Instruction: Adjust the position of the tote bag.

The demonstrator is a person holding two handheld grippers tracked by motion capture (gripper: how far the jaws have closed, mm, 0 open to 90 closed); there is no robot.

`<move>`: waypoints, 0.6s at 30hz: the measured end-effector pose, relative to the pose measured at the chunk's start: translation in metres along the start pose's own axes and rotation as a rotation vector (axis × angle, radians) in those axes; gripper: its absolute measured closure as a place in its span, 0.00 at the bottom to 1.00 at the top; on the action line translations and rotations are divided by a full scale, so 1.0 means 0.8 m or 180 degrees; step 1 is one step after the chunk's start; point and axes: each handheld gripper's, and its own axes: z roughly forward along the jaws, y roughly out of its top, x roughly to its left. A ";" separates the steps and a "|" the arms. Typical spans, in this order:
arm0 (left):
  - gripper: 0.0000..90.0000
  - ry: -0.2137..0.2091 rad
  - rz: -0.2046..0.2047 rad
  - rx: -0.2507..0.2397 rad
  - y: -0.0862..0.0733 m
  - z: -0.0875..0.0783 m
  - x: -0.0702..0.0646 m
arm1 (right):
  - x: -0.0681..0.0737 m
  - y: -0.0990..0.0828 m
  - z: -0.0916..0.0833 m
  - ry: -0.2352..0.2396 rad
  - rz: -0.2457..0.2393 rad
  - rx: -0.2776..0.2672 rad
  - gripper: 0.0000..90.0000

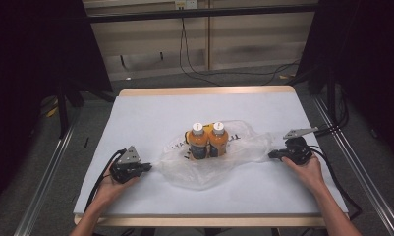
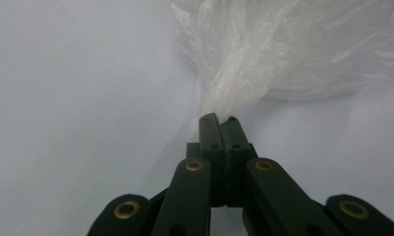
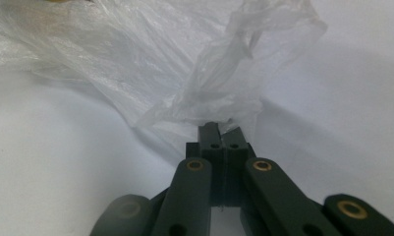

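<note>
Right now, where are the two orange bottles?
In the high view the bottles stand upright side by side at the table's middle, on the plastic bag between the two grippers.

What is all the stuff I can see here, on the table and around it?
Bottles: two, orange with white caps, upright and side by side at the middle of the table, on or in the bag.
Plastic bag: one, clear, crumpled, spread around the bottles; each end is pinched by a gripper.
Table: one, white top with a pale wooden edge.
Cables: a few, black, hanging behind the table and lying on the floor.
Left gripper: one, black, jaws shut on a twisted end of the bag.
Right gripper: one, black, jaws shut on the bag's other end.
Hands: two, entering from the bottom edge, each holding a gripper.
</note>
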 end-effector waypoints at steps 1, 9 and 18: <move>1.00 0.0006 -0.0026 0.0015 0.000 0.000 0.000 | -0.001 0.000 0.000 0.0012 0.0017 -0.0004 1.00; 0.78 -0.0025 -0.0223 -0.0071 -0.001 0.000 0.001 | 0.002 0.000 -0.001 -0.0006 -0.0033 -0.0082 0.88; 0.61 -0.0081 -0.0267 -0.0289 0.011 -0.015 -0.005 | 0.008 0.004 -0.026 0.0007 0.0051 -0.0443 0.51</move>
